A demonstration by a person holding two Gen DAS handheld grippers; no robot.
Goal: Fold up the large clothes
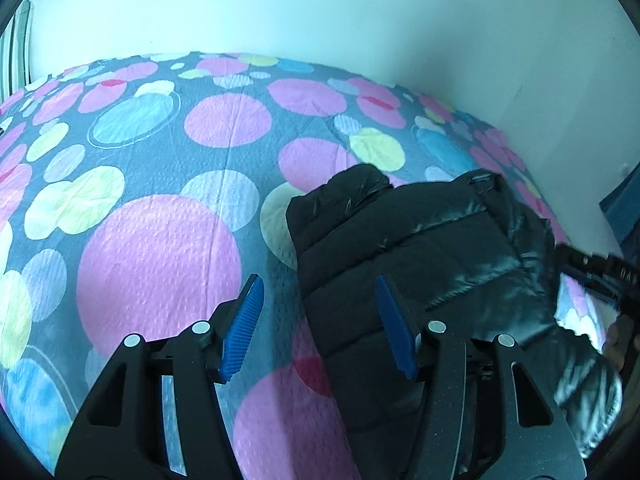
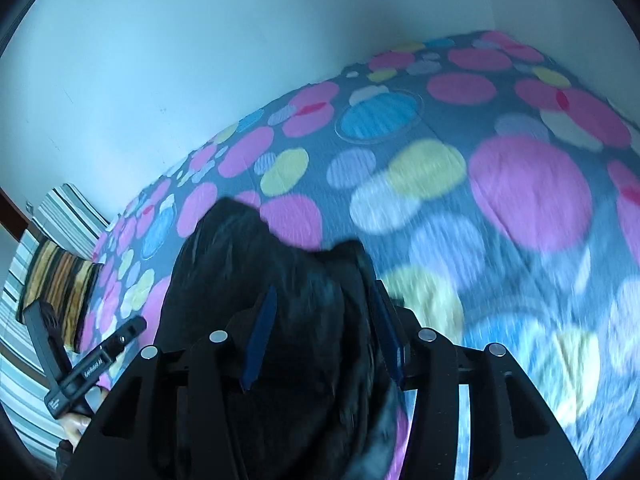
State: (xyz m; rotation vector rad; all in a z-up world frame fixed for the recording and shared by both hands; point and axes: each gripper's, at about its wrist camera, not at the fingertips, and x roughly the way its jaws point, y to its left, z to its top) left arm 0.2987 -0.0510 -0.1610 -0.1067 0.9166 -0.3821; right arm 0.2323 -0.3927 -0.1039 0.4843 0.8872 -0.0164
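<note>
I see one black puffer jacket [image 1: 404,248] folded on the dotted bedspread [image 1: 160,240], long axis running away from me, just right of my released left gripper [image 1: 320,328] and directly under the right gripper [image 2: 324,336], whose parted jaws straddle it without pressing.

Motion-blurred black puffer jacket [image 2: 256,280] and dotted bedsheet [image 2: 500,240]; jacket's lower part behind right gripper [image 2: 322,332] fingers [image 2: 262,334].

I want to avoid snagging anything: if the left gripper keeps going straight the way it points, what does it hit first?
Probably the left edge of the black jacket, or the spotted bedsheet beside it; the open left gripper straddles that edge, and depth is unclear.
</note>
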